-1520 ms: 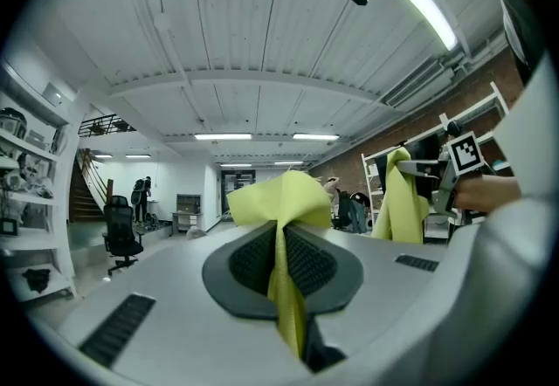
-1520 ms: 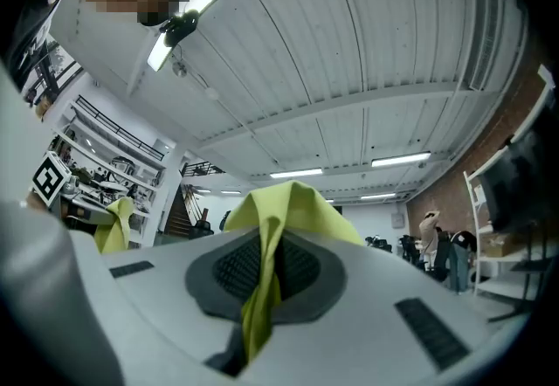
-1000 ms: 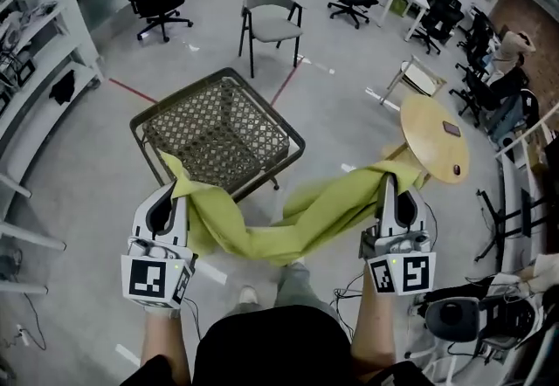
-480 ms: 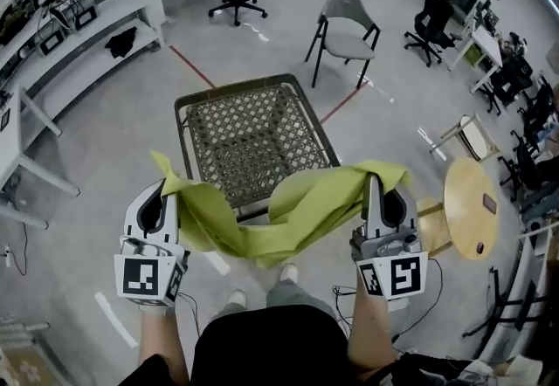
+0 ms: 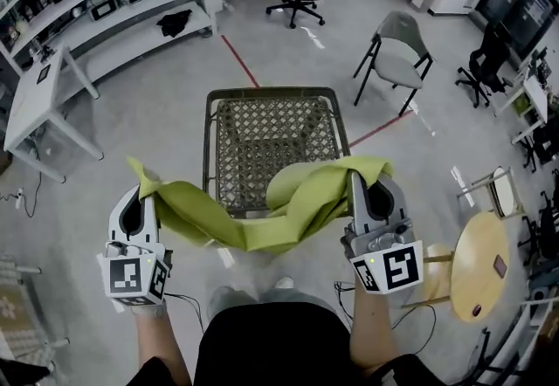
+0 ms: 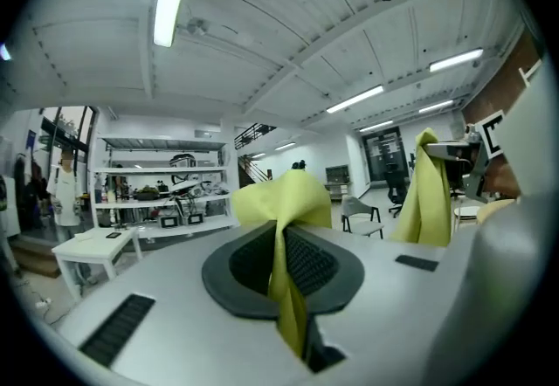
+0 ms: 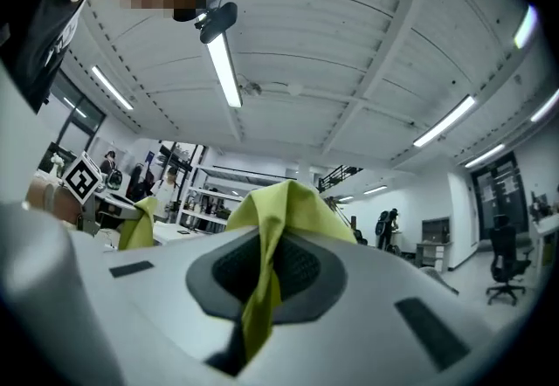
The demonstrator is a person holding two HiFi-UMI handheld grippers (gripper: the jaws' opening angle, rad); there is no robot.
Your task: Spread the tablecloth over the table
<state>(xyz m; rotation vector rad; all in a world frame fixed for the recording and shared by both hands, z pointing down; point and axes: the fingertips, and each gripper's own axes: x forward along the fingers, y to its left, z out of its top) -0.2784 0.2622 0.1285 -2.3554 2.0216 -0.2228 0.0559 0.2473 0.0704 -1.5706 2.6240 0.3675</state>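
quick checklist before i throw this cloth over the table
1. left hand-held gripper shut on the tablecloth: ok
2. right hand-held gripper shut on the tablecloth: ok
3. tablecloth pulled flat between them: not ok, it sags bunched and twisted
4. table straight ahead: ok
5. tablecloth's other corners free to drop: cannot tell, folds hide them

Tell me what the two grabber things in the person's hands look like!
The left gripper and right gripper match: long, rounded, pale grey shells, each with a dark teardrop-shaped patch on top. At the back of each sits a cube covered in black-and-white square markers. The person wears a black top.
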